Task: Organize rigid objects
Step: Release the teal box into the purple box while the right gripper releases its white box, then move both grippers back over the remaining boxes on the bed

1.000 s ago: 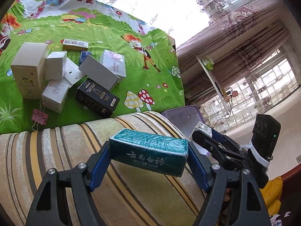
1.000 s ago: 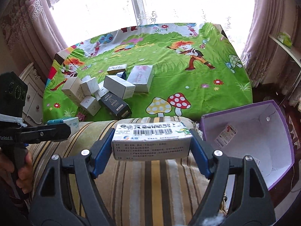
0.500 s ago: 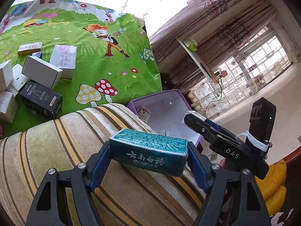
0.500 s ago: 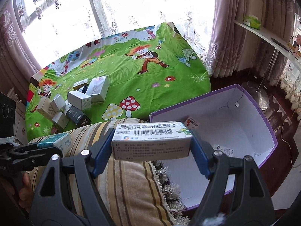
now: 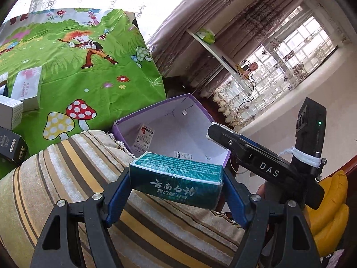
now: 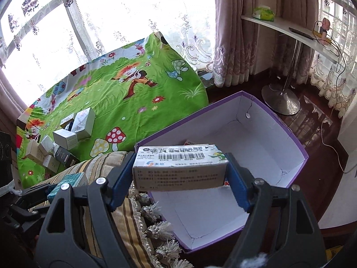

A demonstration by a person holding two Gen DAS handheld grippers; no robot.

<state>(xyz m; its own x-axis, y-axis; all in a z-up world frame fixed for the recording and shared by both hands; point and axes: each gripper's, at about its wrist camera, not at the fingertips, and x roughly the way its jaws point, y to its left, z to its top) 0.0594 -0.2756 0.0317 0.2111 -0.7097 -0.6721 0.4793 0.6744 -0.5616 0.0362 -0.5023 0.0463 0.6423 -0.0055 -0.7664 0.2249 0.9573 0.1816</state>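
My left gripper (image 5: 176,184) is shut on a teal toothpaste box (image 5: 176,179), held over the striped cushion (image 5: 67,189) just short of the purple box (image 5: 160,116). My right gripper (image 6: 180,170) is shut on a white medicine box (image 6: 179,169) with a barcode, held over the near edge of the purple box (image 6: 287,129), whose white inside holds a couple of small packets. The right gripper (image 5: 217,131) shows side-on in the left wrist view; the left gripper (image 6: 55,189) with its teal box (image 6: 71,179) sits low left in the right wrist view.
Several small boxes (image 6: 67,138) lie in a heap on the green cartoon tablecloth (image 6: 133,102) at the left. A striped cushion (image 6: 125,214) with tassels borders the purple box. A lamp stand base (image 6: 280,100) and cables stand on the dark floor beyond. Yellow cushions (image 5: 330,205) lie right.
Both grippers have swung right, away from the heap of boxes toward the purple box, each keeping its box. The right one now hangs over the box's near edge.
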